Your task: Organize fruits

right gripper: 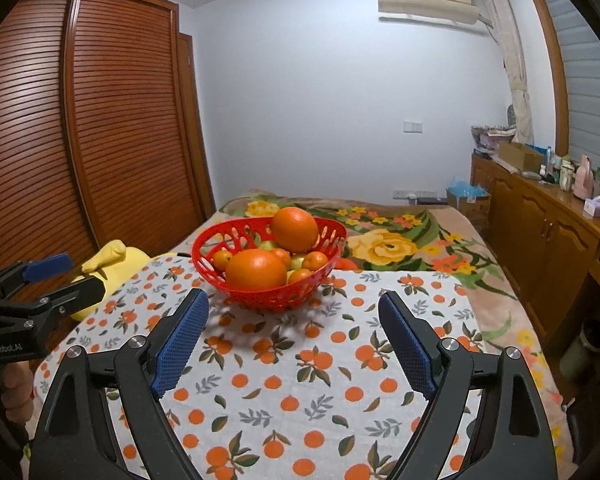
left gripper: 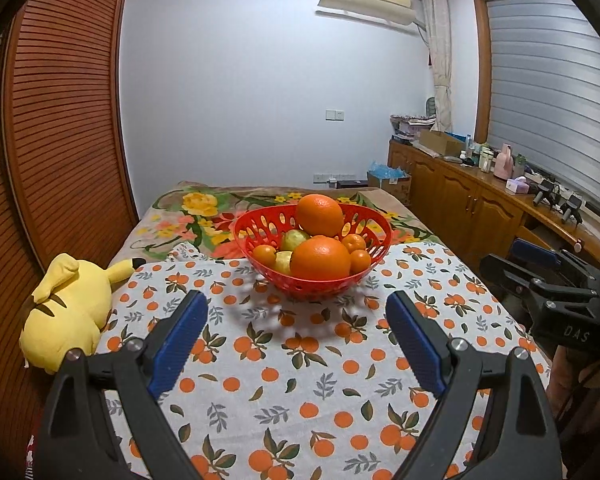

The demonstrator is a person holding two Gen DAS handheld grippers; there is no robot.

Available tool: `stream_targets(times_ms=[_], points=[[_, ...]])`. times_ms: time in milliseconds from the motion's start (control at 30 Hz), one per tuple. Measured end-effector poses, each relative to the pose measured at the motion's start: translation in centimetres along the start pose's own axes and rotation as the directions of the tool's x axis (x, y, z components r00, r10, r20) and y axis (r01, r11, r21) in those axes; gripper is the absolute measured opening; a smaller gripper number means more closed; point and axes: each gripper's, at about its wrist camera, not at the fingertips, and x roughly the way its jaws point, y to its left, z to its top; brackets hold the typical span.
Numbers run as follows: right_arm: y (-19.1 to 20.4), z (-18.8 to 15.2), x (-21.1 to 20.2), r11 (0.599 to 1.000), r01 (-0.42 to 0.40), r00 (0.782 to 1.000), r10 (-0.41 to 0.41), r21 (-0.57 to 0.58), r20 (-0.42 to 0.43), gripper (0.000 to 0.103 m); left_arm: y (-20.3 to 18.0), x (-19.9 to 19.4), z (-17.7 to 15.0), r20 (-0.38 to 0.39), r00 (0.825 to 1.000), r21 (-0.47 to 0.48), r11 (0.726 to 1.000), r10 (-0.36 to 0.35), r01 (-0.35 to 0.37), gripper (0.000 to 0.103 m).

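Off to the left of the left gripper (left gripper: 296,344), beside the cloth's edge, lies a yellow plush toy (left gripper: 66,312); that gripper's blue-padded jaws stand spread wide with nothing between them, hovering over the orange-print cloth (left gripper: 284,392). Straight ahead of it, and ahead and a little left of the right gripper (right gripper: 294,340), whose jaws likewise gape with nothing held, sits the red perforated basket (left gripper: 312,284). In it are all the fruits that show: one large orange (left gripper: 320,263) at the near side, a second large orange (left gripper: 320,216) perched on top toward the far rim, several mandarins (left gripper: 360,260) around them, and pale green-yellow fruits (left gripper: 295,240) tucked between, their kind unclear. No loose fruit shows on the cloth in the left view; in the right view a spot of orange just behind the basket's right side cannot be made out. So the fruit already lies gathered, which would fit a finished sort as well as a full basket waiting to be laid out. Any grasp here would do best coming from above on the top orange, squarely across its widest part, since it rides high and could roll off, while the light basket may slide on the cloth. The right gripper's body reads "DAS" and the left's "GenRobot.AI".
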Motion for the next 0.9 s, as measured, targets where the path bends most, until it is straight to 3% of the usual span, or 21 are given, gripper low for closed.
stream_targets(times_ms=[900], points=[[0.56,0.21,-0.42,1.0,0.011,1.0,-0.011,-0.01,0.015,0.089,-0.3,-0.38,-0.27,0.001,1.0,-0.008,1.0,-0.01,0.011,0.091]])
